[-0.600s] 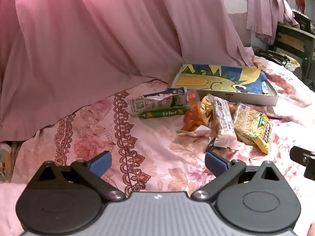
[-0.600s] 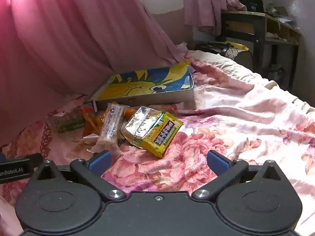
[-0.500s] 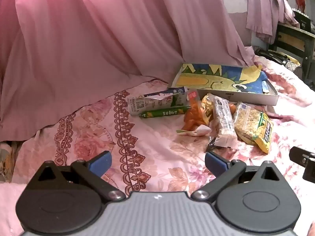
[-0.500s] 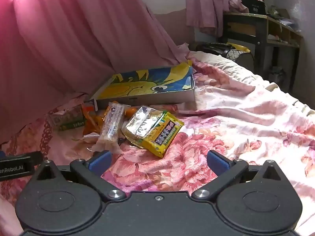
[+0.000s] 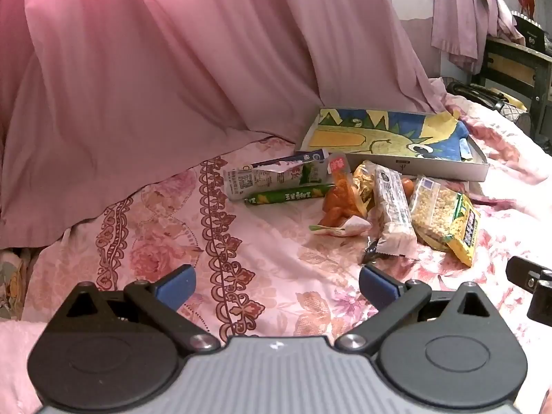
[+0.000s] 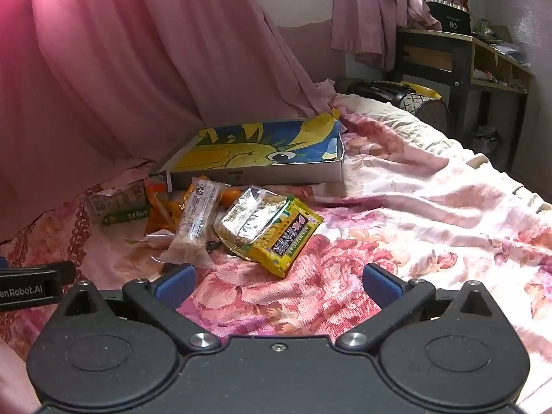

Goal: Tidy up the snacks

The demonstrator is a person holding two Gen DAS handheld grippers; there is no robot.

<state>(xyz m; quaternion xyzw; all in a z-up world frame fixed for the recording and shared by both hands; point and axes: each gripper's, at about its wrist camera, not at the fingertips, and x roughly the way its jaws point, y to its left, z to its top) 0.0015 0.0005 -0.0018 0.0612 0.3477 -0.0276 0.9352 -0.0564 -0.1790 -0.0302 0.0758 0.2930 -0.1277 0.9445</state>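
Several snack packs lie heaped on a floral bedspread in front of a shallow box (image 5: 414,165) (image 6: 262,174) lined with a yellow and blue cartoon sheet. Among them are a yellow noodle-snack bag (image 5: 445,217) (image 6: 272,227), a clear wrapped bar (image 5: 393,214) (image 6: 195,220), an orange packet (image 5: 339,196), a green stick pack (image 5: 289,195) and a crumpled white carton (image 5: 269,176). My left gripper (image 5: 276,284) hovers open short of the heap, to its left. My right gripper (image 6: 277,284) is open too, just short of the yellow bag. Nothing sits between either pair of fingers.
A pink curtain (image 5: 155,86) hangs along the far side of the bed. A dark wooden shelf unit (image 6: 459,65) and a black wire basket (image 6: 414,100) stand beyond the bed's far right end. Rumpled bedspread (image 6: 431,207) stretches right of the box.
Both views have shifted only slightly; the box and the snacks sit a touch lower in the right wrist view. Neither gripper has changed its opening and nothing was touched.
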